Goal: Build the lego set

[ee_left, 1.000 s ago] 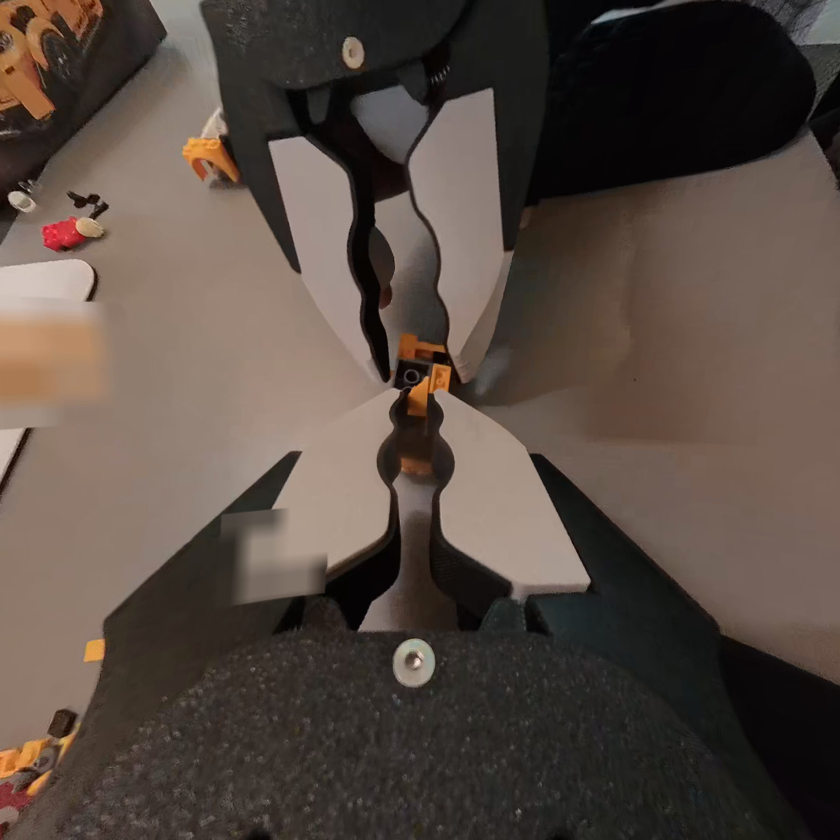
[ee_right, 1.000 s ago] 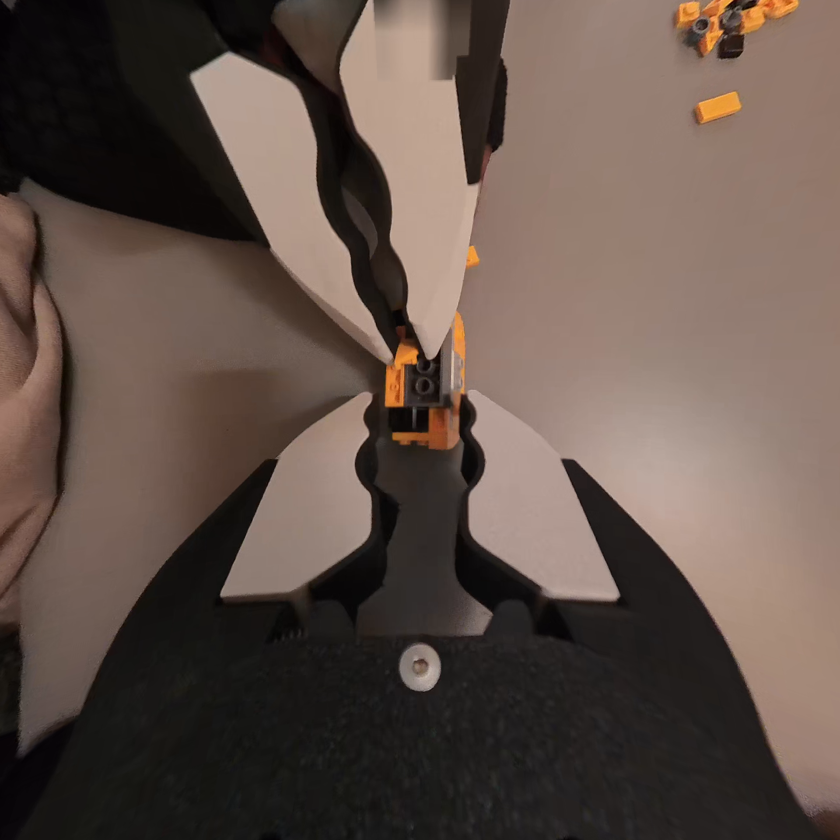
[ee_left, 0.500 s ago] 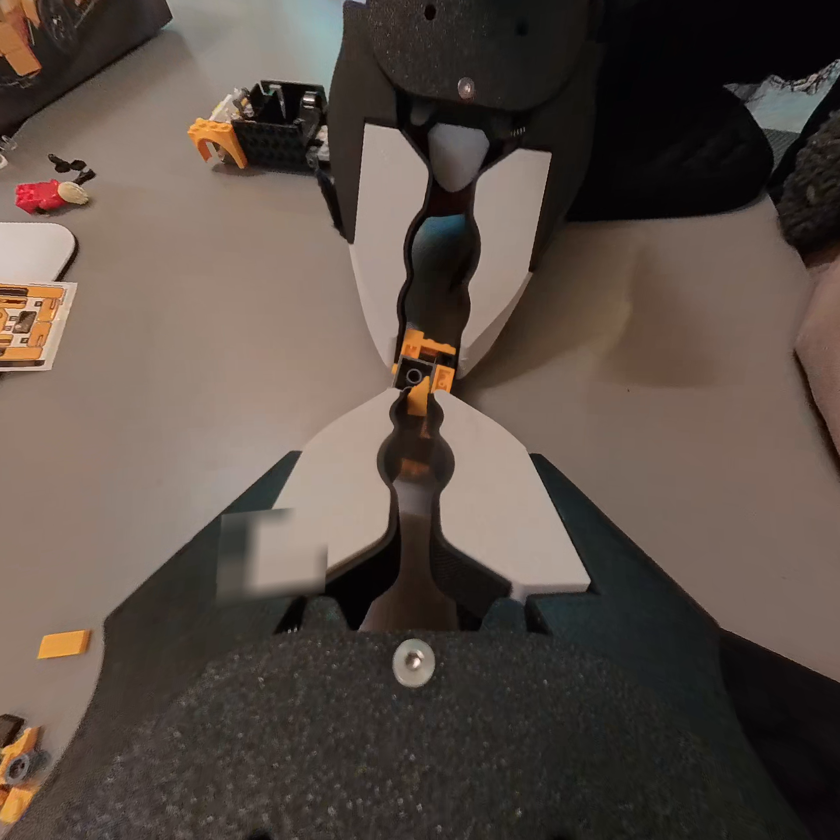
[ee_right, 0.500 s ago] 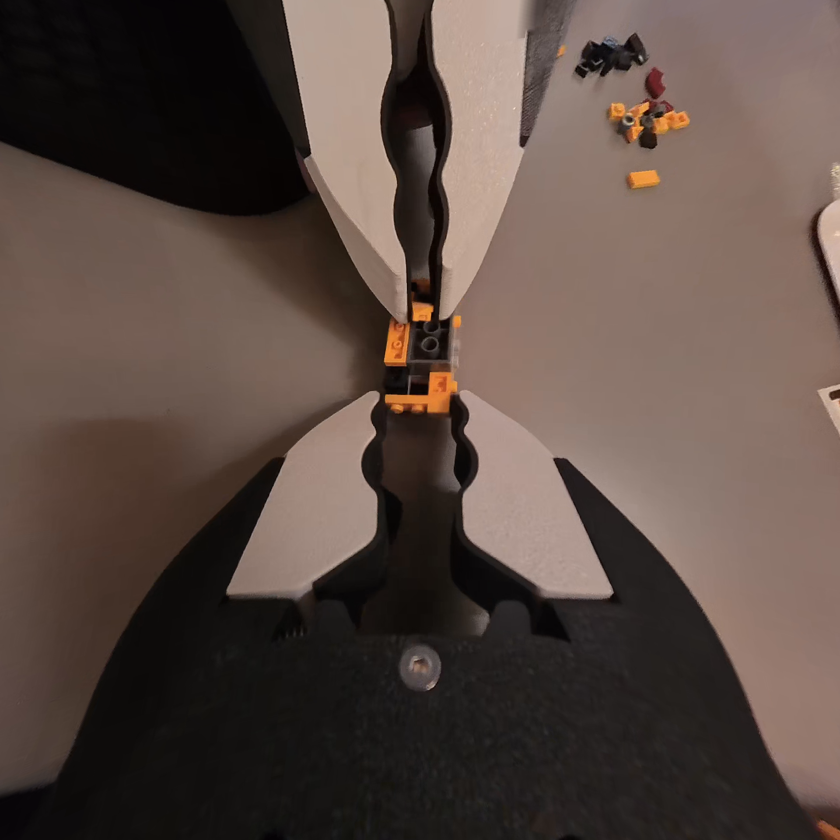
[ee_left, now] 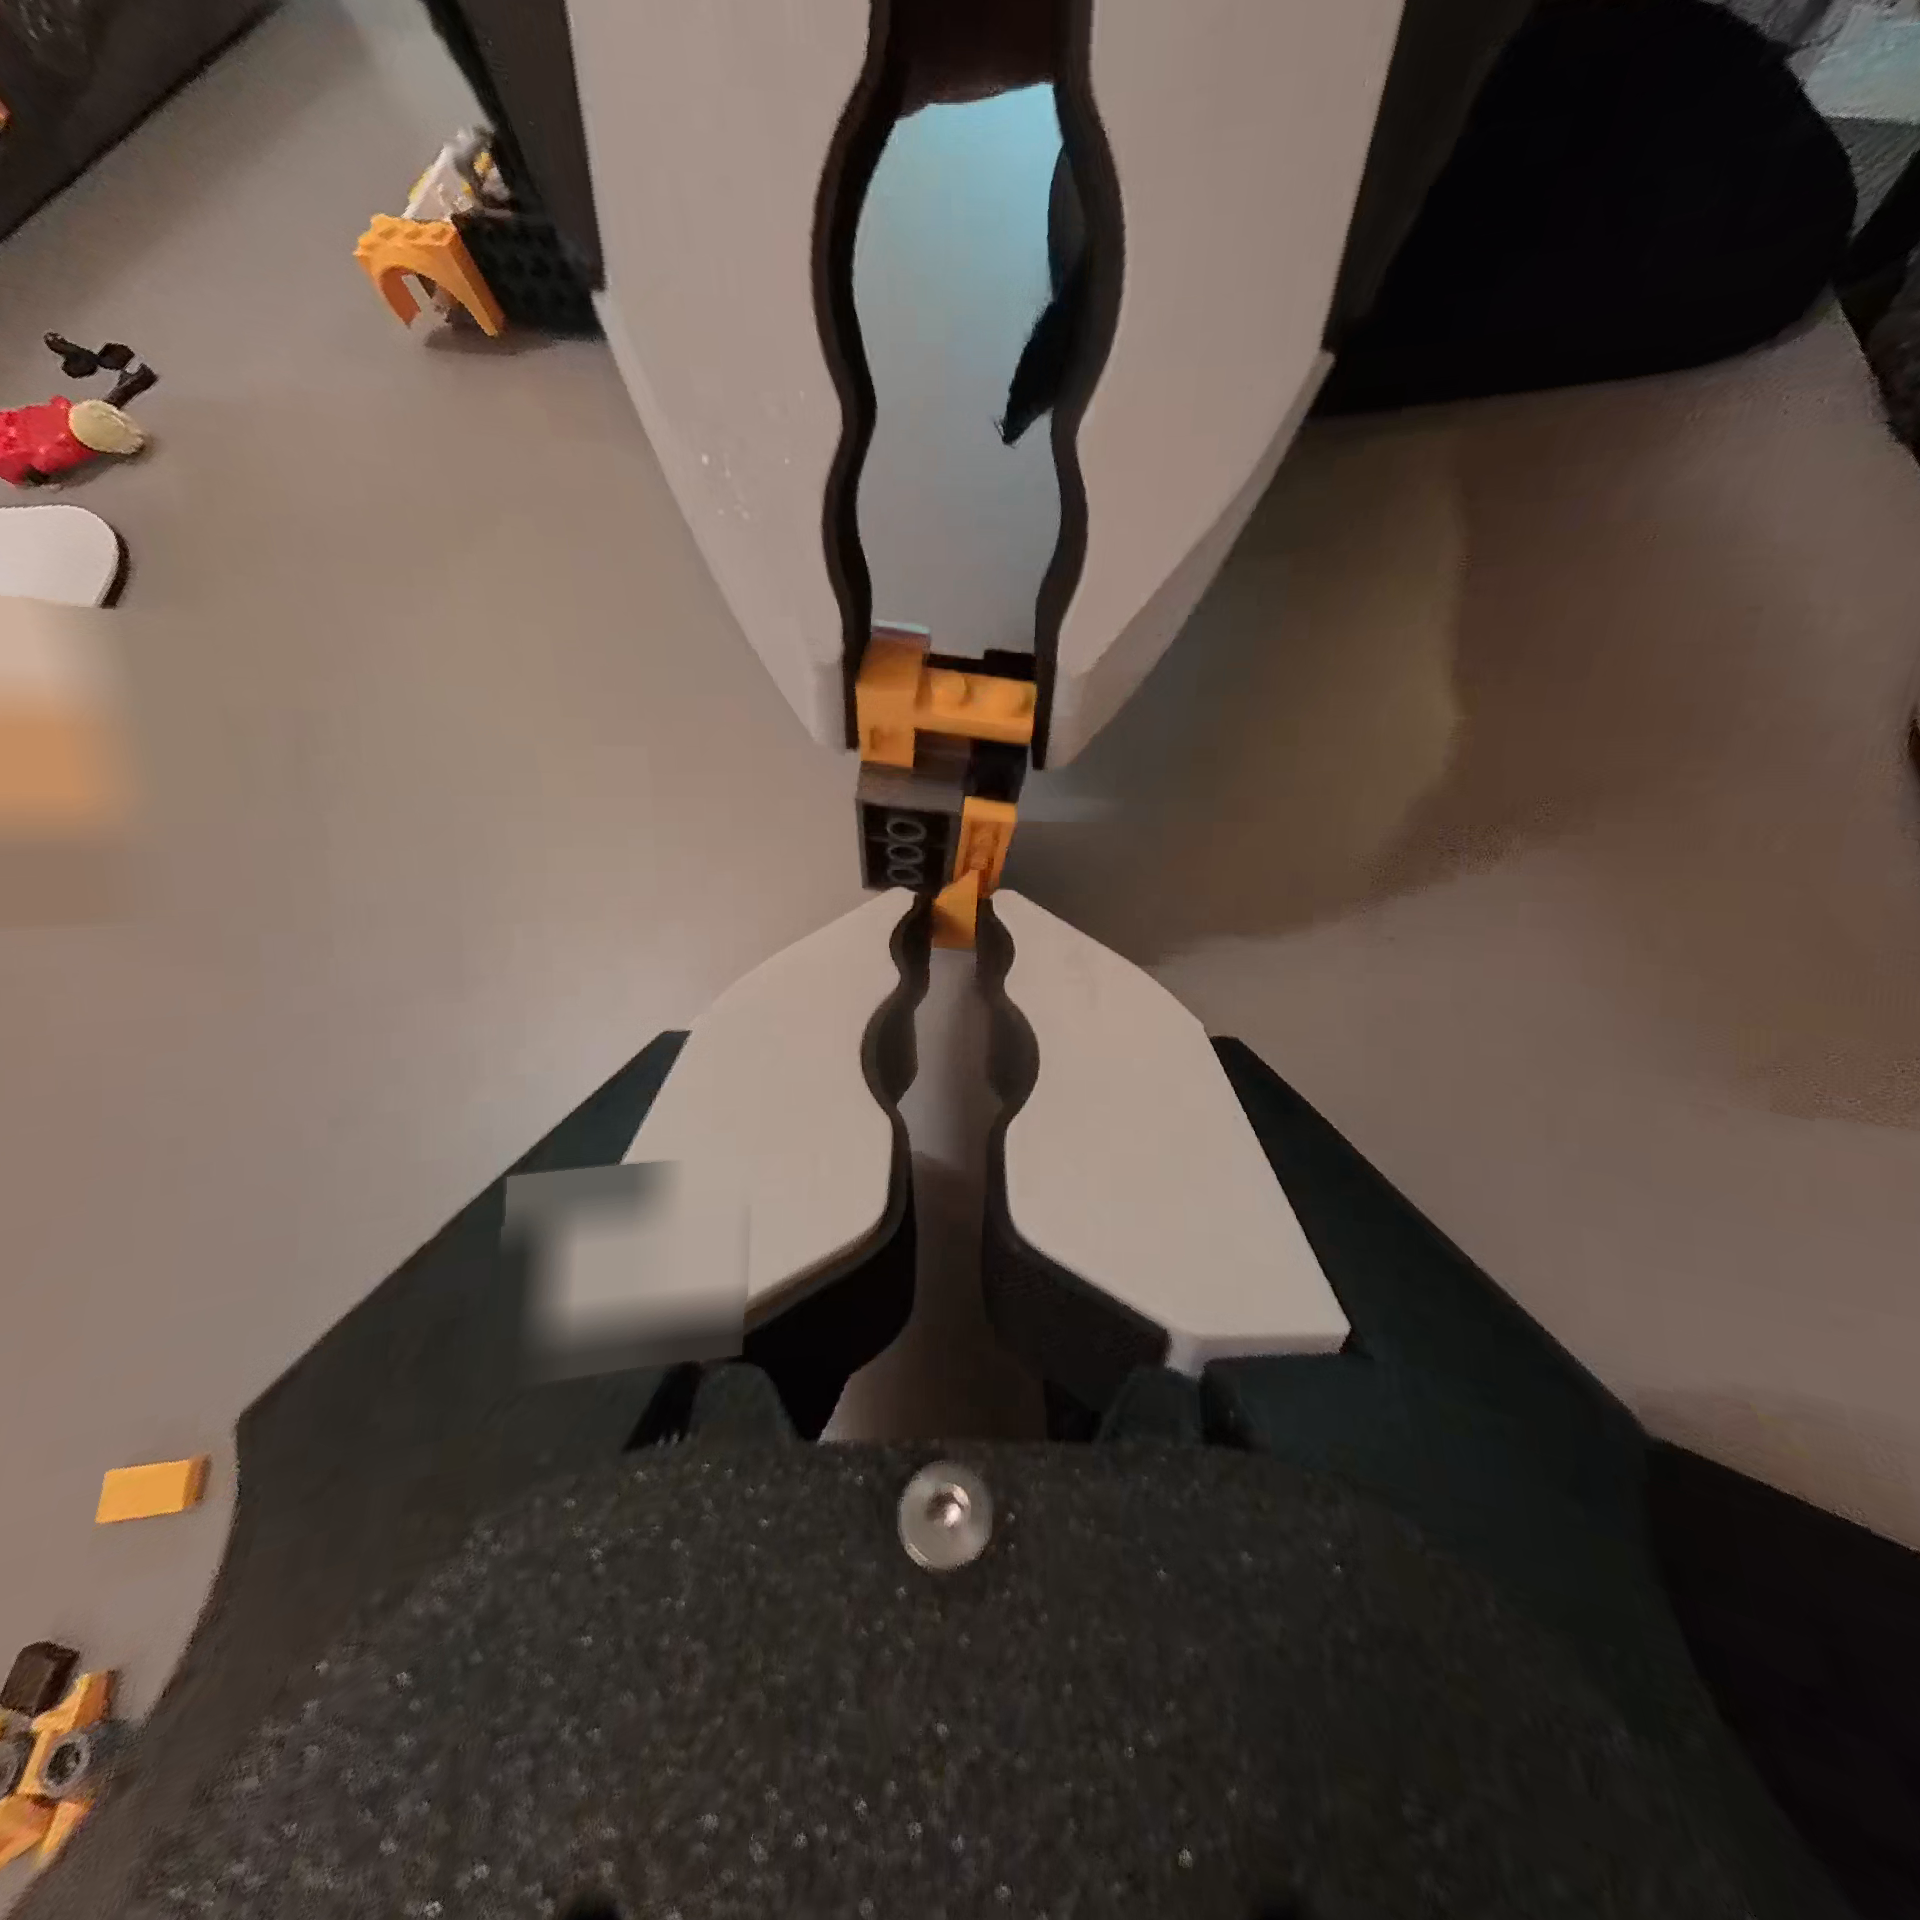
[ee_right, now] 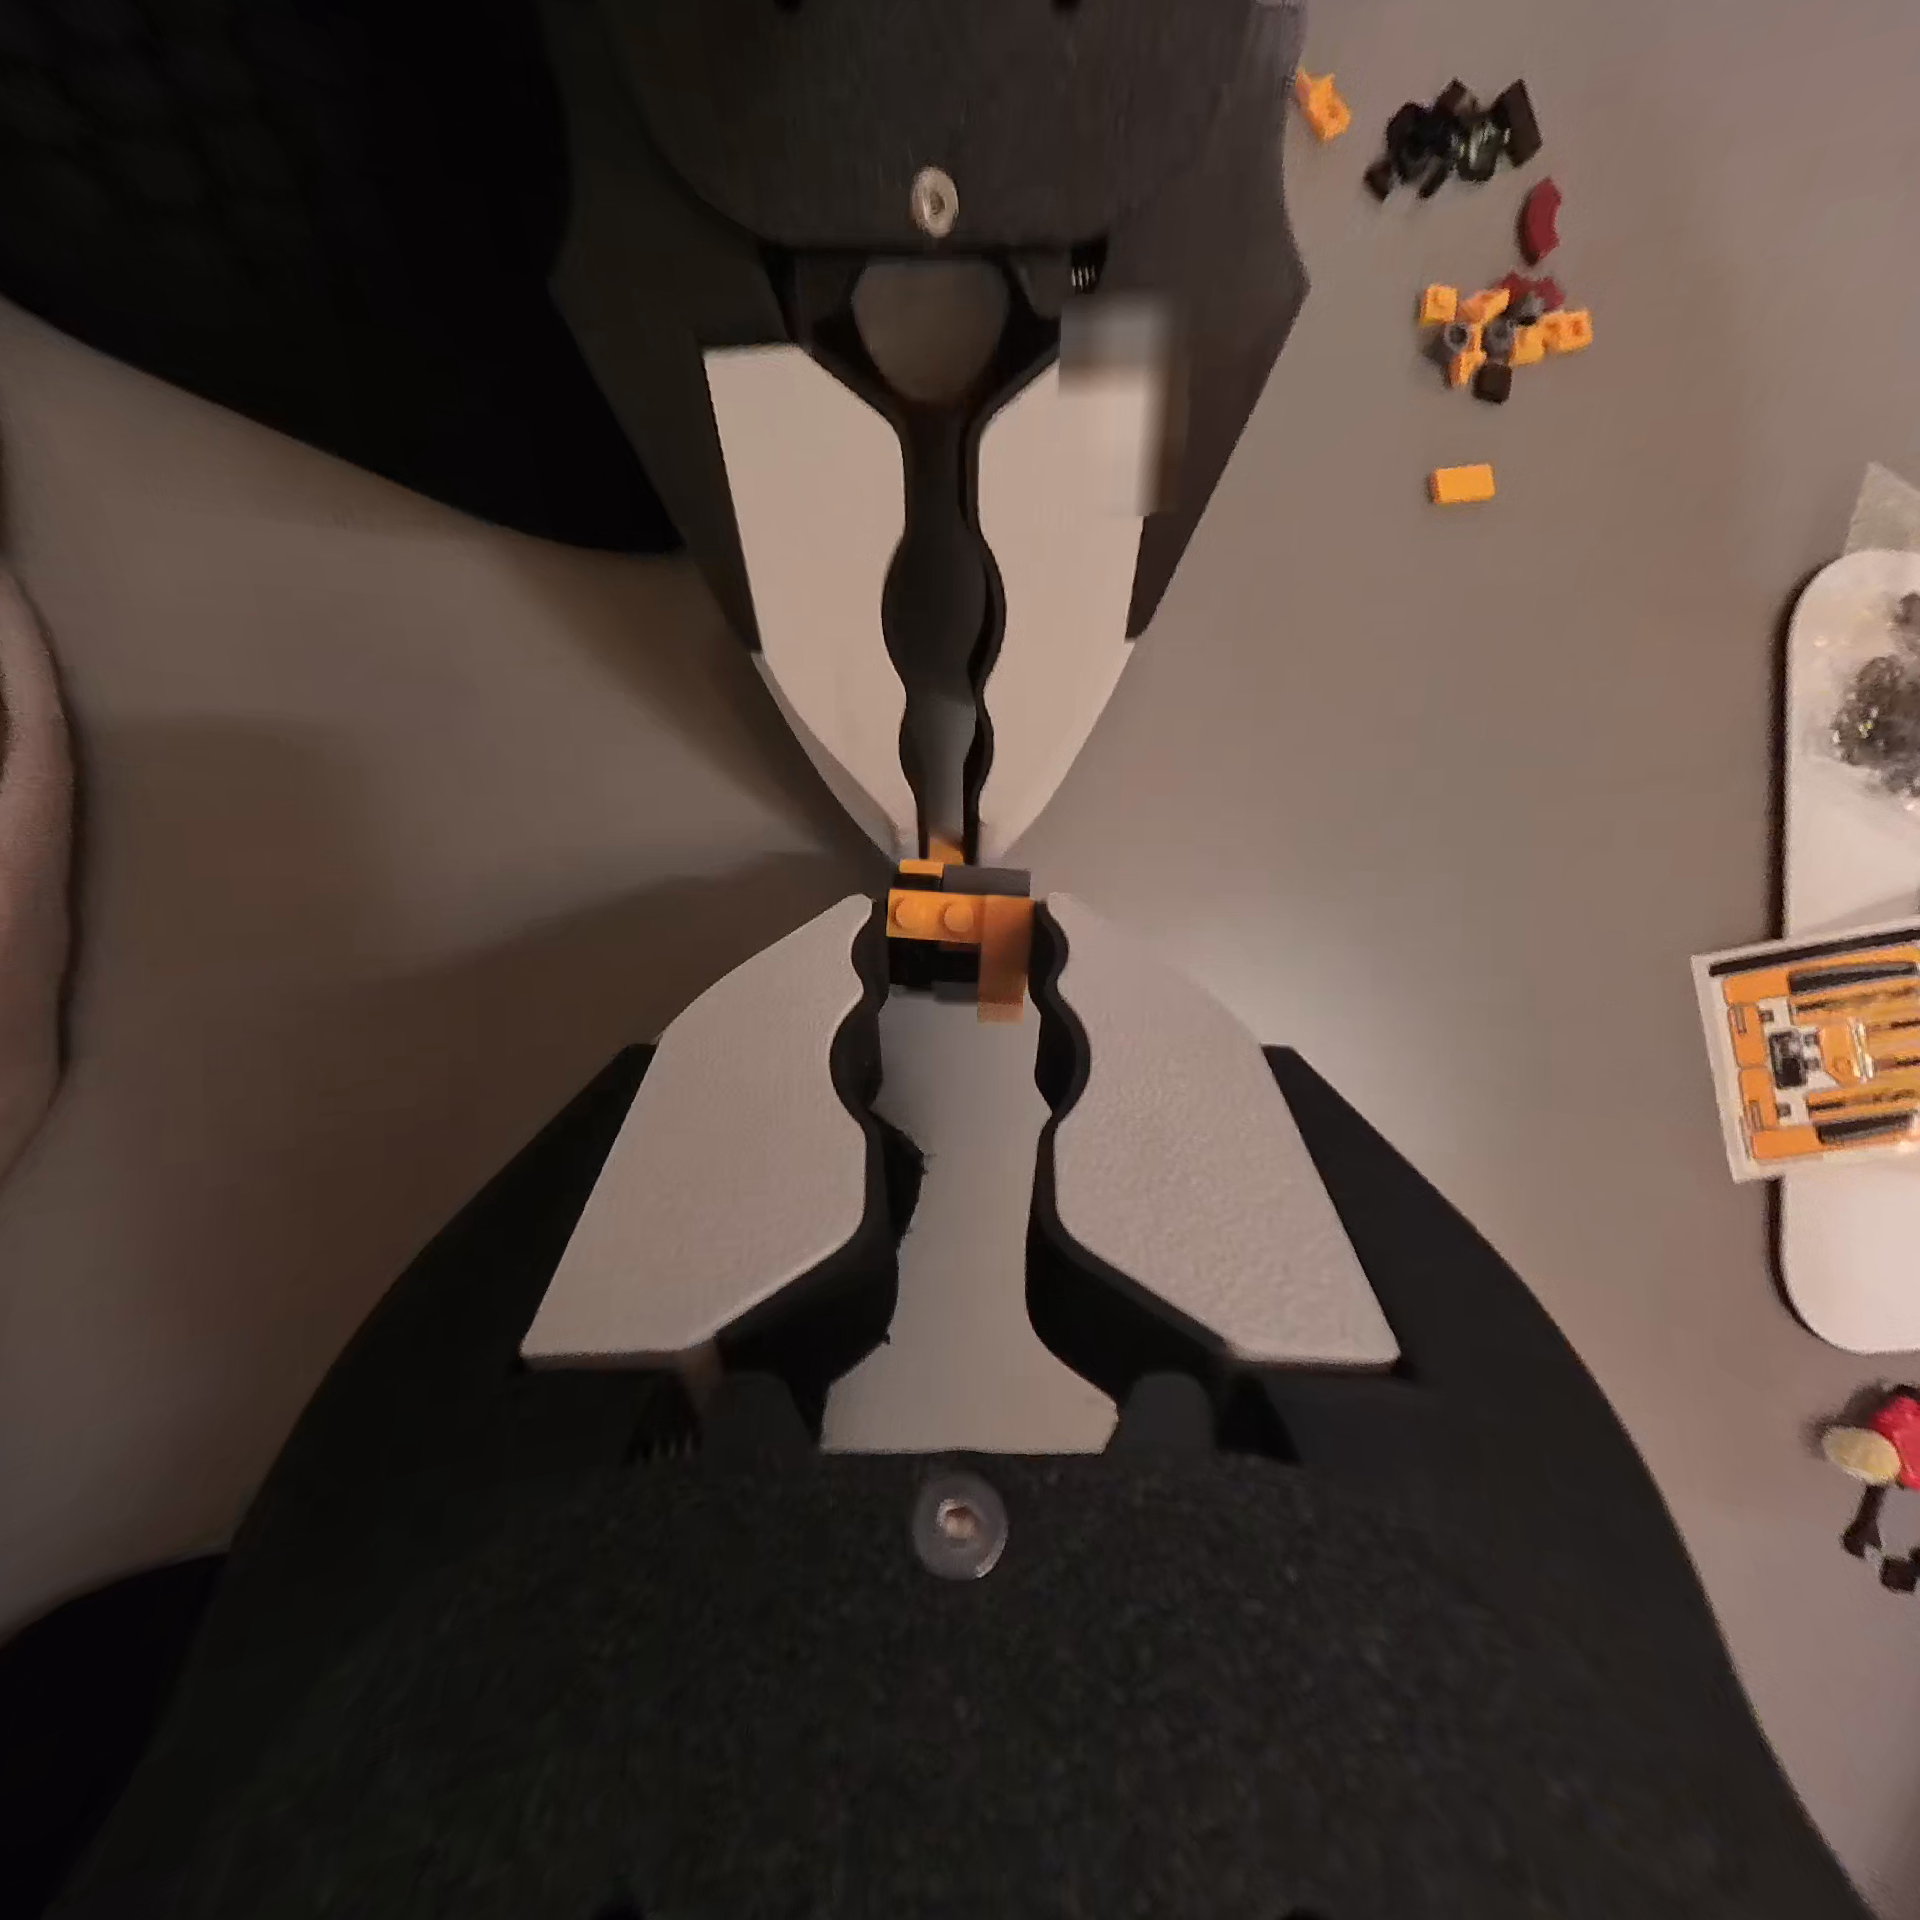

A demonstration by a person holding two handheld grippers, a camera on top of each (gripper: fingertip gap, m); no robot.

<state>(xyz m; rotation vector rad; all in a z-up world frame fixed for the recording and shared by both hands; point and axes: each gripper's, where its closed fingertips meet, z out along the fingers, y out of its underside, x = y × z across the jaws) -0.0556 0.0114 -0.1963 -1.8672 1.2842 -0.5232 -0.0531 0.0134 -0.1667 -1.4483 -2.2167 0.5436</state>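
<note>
Orange and dark grey bricks formed a small sub-assembly (ee_left: 940,790) held in the air between two pairs of tongs that met tip to tip above the grey counter (ee_left: 416,831). The left tongs (ee_left: 948,914) were nearly together, clamped on a thin orange piece at one end. The right tongs (ee_right: 961,951) were set wider and clamped on the orange and black block at the other end; in the left view they reached in from the top.

Judging by the spread of parts, the build was at an early stage: only this small cluster and a black base with an orange arch (ee_left: 436,275) farther back looked assembled. Much remained loose: a flat orange tile (ee_right: 1462,484), a pile of orange and grey bits (ee_right: 1496,338), a pile of black bits (ee_right: 1455,135), and a red piece (ee_left: 52,442).

A white tray (ee_right: 1849,1278) at the right edge carried a clear bag of small dark parts (ee_right: 1886,707), unopened as far as could be told, and an orange sticker sheet (ee_right: 1818,1049) lying partly over it.
</note>
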